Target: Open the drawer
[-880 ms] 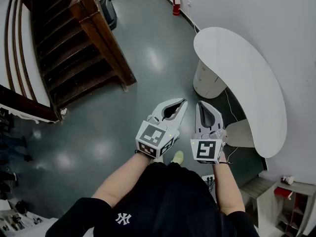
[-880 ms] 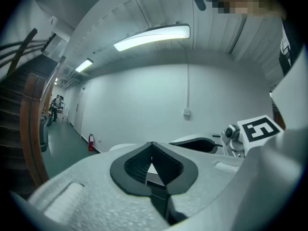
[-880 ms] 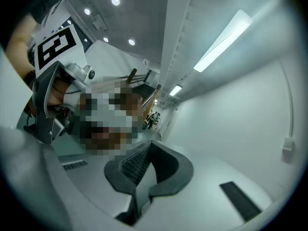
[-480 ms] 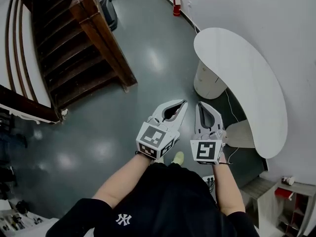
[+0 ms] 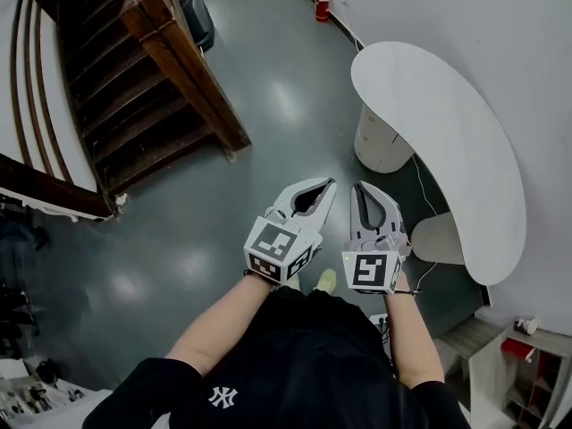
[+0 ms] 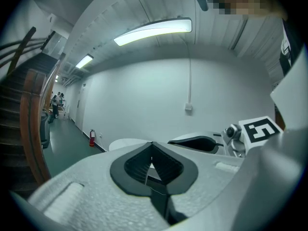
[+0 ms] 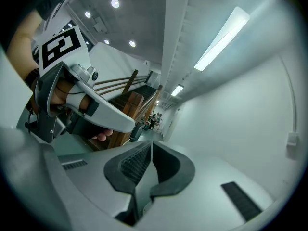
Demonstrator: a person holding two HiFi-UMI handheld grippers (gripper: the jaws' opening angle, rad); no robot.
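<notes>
Hovering: left gripper (image 5: 328, 184) beside right gripper (image 5: 360, 187), above grey floor (image 5: 192, 231)
Left jaws: tips together
Right jaws: tips together
Right side: white curved table (image 5: 447, 137)

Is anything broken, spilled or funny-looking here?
No, nothing stands out. The left gripper and the right gripper are both shut and empty above the dark floor, and the white table stands upright by the wall.

Two tools, left tool (image 5: 329, 184), right tool (image 5: 361, 188), one white table (image 5: 447, 132), one staircase (image 5: 134, 105), one fire extinguisher (image 5: 320, 4)
</notes>
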